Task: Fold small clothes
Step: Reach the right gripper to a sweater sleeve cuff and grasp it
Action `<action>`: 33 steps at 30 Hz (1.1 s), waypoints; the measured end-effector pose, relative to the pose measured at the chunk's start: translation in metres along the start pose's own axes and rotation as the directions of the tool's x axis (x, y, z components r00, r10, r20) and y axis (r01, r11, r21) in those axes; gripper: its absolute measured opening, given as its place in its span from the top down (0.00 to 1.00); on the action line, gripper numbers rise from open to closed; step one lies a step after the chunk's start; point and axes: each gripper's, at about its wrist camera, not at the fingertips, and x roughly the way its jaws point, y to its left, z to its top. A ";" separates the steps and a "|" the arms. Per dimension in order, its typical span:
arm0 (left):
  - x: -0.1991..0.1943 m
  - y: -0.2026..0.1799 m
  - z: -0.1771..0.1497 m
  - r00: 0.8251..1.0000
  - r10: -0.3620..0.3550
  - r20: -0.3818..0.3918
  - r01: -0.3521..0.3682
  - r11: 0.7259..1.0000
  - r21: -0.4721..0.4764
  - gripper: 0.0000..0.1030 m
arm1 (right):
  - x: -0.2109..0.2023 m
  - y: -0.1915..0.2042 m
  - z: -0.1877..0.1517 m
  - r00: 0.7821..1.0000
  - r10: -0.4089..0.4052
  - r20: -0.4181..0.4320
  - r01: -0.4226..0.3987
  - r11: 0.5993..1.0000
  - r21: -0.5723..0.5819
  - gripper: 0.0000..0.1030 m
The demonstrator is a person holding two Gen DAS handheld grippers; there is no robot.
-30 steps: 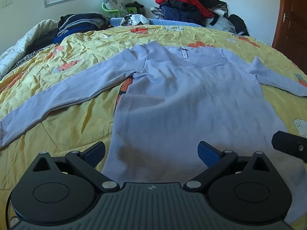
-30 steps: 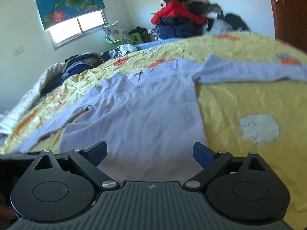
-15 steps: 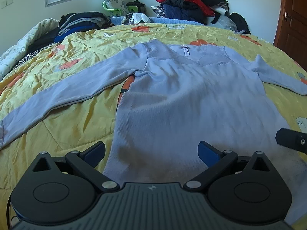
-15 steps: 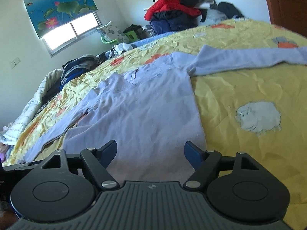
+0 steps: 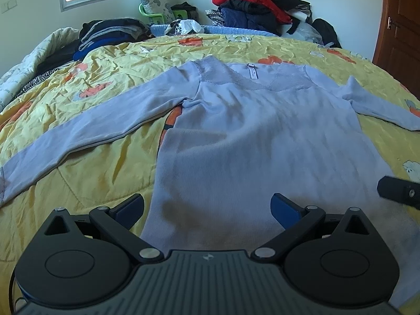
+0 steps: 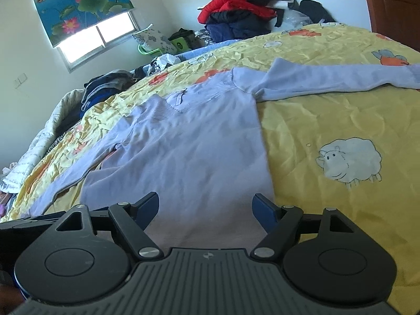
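Bright daylight from the blown-out window (image 6: 97, 39), soft shadows, fisheye bending at edges, slight blur.

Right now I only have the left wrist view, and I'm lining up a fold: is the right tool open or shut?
Observer: Open. The right tool hangs over the hem of the sweater, fingers apart.
Operator: Where is the garment's side edge?
Observer: Just by the tool's right finger, with yellow quilt beyond.
Operator: And the right sleeve?
Observer: The right sleeve lies stretched out sideways across the quilt, not folded in.
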 end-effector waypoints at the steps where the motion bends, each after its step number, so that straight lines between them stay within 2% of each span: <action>1: 0.000 -0.001 0.001 1.000 -0.002 0.000 0.002 1.000 0.006 0.00 | 0.000 -0.002 0.001 1.000 -0.003 0.007 0.003 1.000 0.005 0.18; 3: 0.001 -0.005 0.003 1.000 -0.004 0.005 0.004 1.000 0.019 0.00 | 0.001 -0.004 0.004 1.000 -0.002 0.016 0.002 1.000 0.007 0.10; 12: 0.016 -0.014 0.014 1.000 -0.016 0.000 0.016 0.999 0.031 0.00 | 0.009 -0.018 0.012 0.995 -0.077 0.059 0.077 0.997 -0.006 0.12; 20: 0.027 -0.024 0.021 1.000 -0.019 0.014 0.018 0.998 0.056 0.00 | 0.006 -0.054 0.027 0.978 -0.129 0.162 0.122 0.991 0.049 0.15; 24: 0.028 -0.027 0.024 0.999 -0.029 0.034 0.027 0.998 0.061 0.00 | 0.005 -0.088 0.043 0.950 -0.224 0.216 0.204 0.973 0.110 0.15; 27: 0.028 -0.030 0.027 0.998 -0.047 0.050 0.043 0.997 0.067 0.00 | 0.002 -0.125 0.058 0.930 -0.278 0.242 0.228 0.950 0.214 0.15; 30: 0.030 -0.034 0.030 0.996 -0.059 0.067 0.053 0.995 0.080 0.00 | -0.001 -0.169 0.072 0.911 -0.318 0.264 0.217 0.911 0.351 0.18; 33: 0.033 -0.039 0.033 0.996 -0.065 0.061 0.059 0.994 0.091 0.00 | 0.006 -0.202 0.081 0.888 -0.380 0.258 0.249 0.871 0.424 0.19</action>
